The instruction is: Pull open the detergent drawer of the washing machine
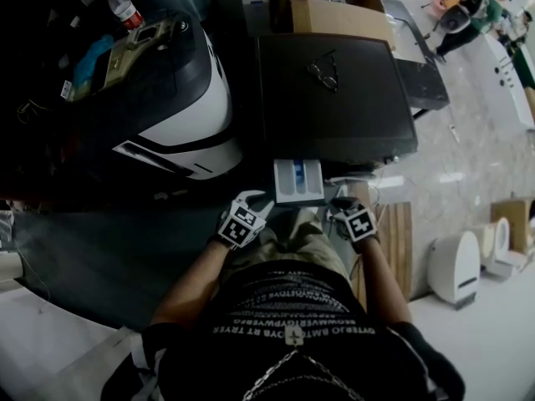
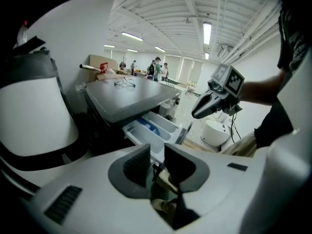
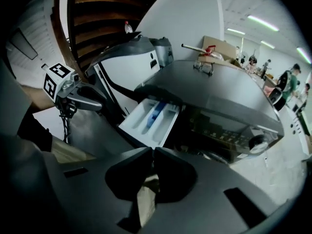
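The white detergent drawer (image 1: 298, 180) stands pulled out from the front of the dark-topped washing machine (image 1: 334, 98), its compartments showing, one with a blue insert. The drawer (image 2: 151, 128) also lies ahead in the left gripper view, and the drawer (image 3: 151, 118) in the right gripper view. My left gripper (image 1: 253, 199) hovers just left of the drawer's front, open, with nothing between its jaws (image 2: 157, 152). My right gripper (image 1: 341, 204) is just right of the drawer, its jaws (image 3: 152, 152) together and empty. Neither gripper touches the drawer.
A white and black machine (image 1: 184, 98) stands close on the left. Glasses (image 1: 323, 72) lie on the washer's top, with a cardboard box (image 1: 338, 15) behind. A bottle (image 1: 124, 7) is at far left. A wooden pallet (image 1: 397, 241) and a white appliance (image 1: 456, 266) sit right.
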